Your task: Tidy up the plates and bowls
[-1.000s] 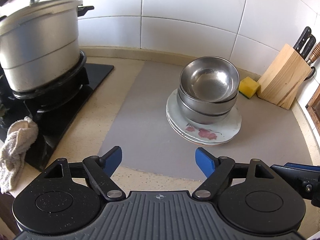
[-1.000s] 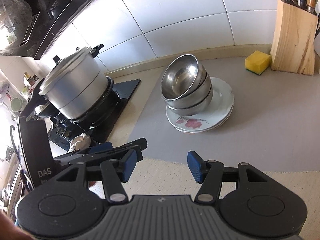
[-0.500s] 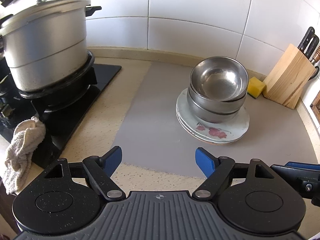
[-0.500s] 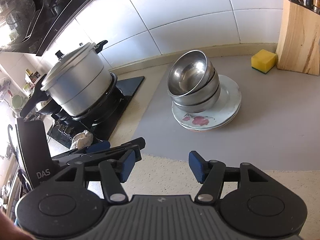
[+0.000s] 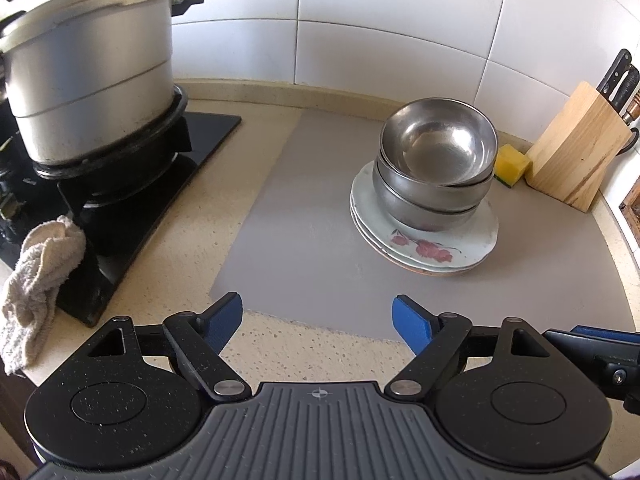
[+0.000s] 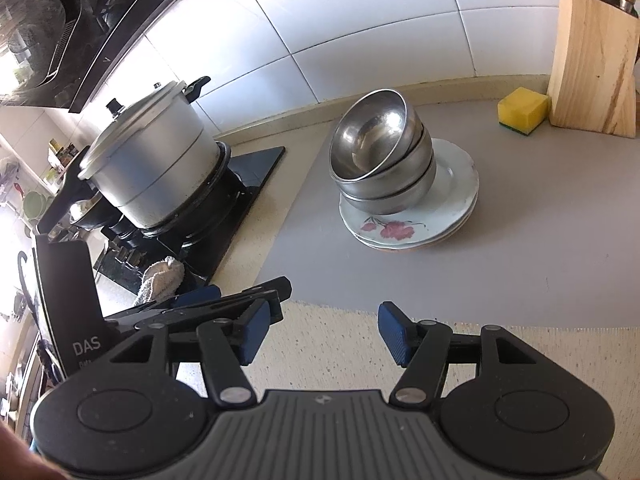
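A stack of steel bowls (image 5: 436,164) sits on a stack of white floral plates (image 5: 440,248) on the grey mat (image 5: 304,240); the top bowl is tilted. The bowls (image 6: 380,160) and plates (image 6: 404,228) also show in the right wrist view. My left gripper (image 5: 318,316) is open and empty over the counter's front edge, well short of the stack. My right gripper (image 6: 324,330) is open and empty, also near the front edge. The left gripper's fingers (image 6: 248,300) show at the left of the right wrist view.
A big lidded pot (image 5: 88,72) stands on the black stove (image 5: 152,168) at left, a rag (image 5: 36,284) at its corner. A yellow sponge (image 5: 512,164) and a wooden knife block (image 5: 580,152) stand at the back right by the tiled wall.
Both grippers have drifted a little; the stack and the pot now sit further right in both views. Both stay open and empty. The stack has not moved.
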